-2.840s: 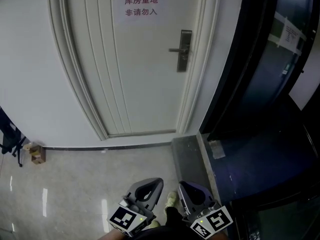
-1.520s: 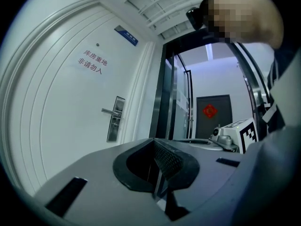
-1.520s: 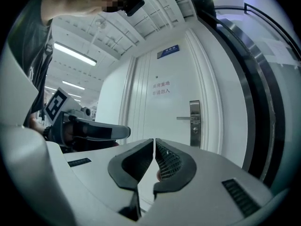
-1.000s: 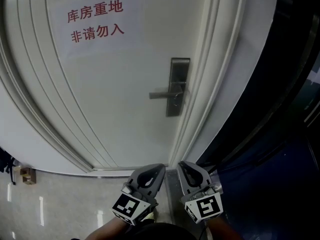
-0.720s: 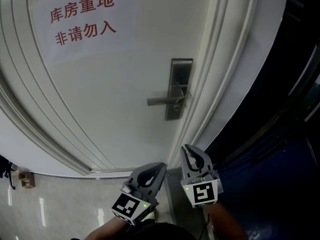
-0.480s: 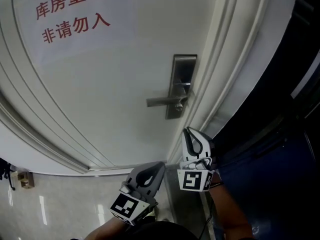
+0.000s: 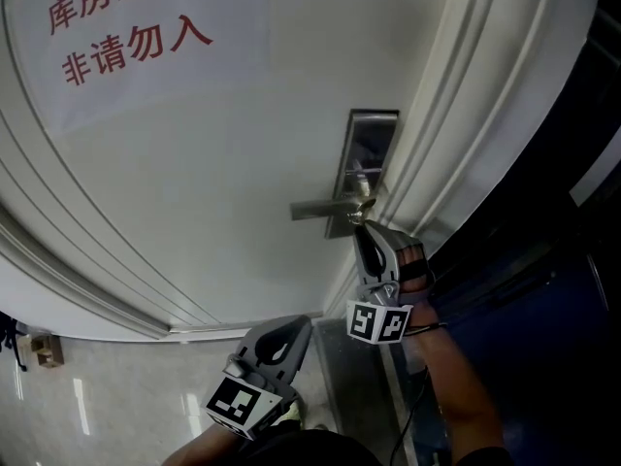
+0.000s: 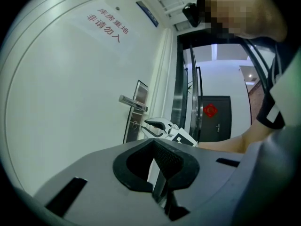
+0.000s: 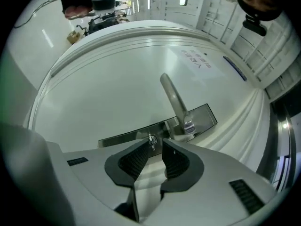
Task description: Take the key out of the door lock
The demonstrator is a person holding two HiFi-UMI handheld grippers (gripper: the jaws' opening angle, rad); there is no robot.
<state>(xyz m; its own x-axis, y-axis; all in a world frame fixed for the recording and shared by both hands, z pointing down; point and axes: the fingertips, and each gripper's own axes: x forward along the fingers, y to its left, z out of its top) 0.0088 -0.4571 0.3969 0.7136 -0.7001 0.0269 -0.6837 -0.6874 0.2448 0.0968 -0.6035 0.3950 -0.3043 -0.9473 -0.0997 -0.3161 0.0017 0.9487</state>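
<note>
A white door (image 7: 213, 163) carries a steel lock plate (image 7: 369, 149) with a lever handle (image 7: 320, 209). A small key (image 9: 151, 141) sticks out of the plate below the handle (image 9: 175, 100). My right gripper (image 7: 360, 227) is raised to the lock, open by a narrow gap. In the right gripper view the key sits just ahead of the right gripper (image 9: 157, 144), close to its left tip and not clamped. The left gripper view shows the key (image 8: 135, 124) just off the right gripper (image 8: 145, 125). My left gripper (image 7: 299, 323) hangs low near the door's bottom, shut and empty.
A paper sign with red characters (image 7: 126, 27) is stuck on the door at upper left. The moulded door frame (image 7: 466, 115) runs down the right, with a dark glass partition (image 7: 553, 260) beyond it. Glossy floor tiles (image 7: 107, 406) and a small cardboard box (image 7: 44, 346) lie at lower left.
The view has closed in on the door. My right gripper has risen from beside the left one up to the lock plate. The left gripper has stayed low.
</note>
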